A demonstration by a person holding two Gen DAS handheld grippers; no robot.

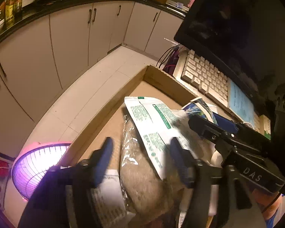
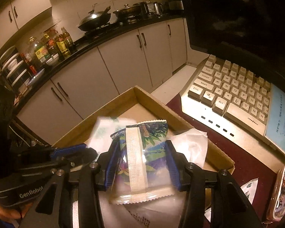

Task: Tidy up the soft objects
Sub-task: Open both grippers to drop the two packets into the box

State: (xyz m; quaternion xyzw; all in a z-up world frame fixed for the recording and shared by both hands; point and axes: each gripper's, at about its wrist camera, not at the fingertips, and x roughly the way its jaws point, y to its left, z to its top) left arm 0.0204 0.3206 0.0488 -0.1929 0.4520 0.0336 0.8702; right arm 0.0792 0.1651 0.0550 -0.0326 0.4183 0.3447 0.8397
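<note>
A shallow cardboard box [image 1: 157, 76] [image 2: 152, 98] holds soft packets. In the left wrist view, my left gripper [image 1: 140, 152] is open above a clear bag of brownish stuff [image 1: 142, 174], and a white packet with green print [image 1: 153, 121] lies across it. My right gripper [image 2: 140, 163] is shut on a blue-green leafy snack packet [image 2: 140, 152] and holds it over the box. The right gripper also shows in the left wrist view [image 1: 228, 134], beside the left one. A crumpled clear bag [image 2: 190, 144] lies at the box's right wall.
A white keyboard [image 2: 235, 93] and a dark monitor [image 1: 228, 19] stand right of the box, with a blue paper [image 2: 283, 117]. A clear pencil pouch [image 2: 283, 190] lies at right. A pink basket [image 1: 34, 167] sits on the floor at left. Kitchen cabinets [image 2: 123, 60] lie beyond.
</note>
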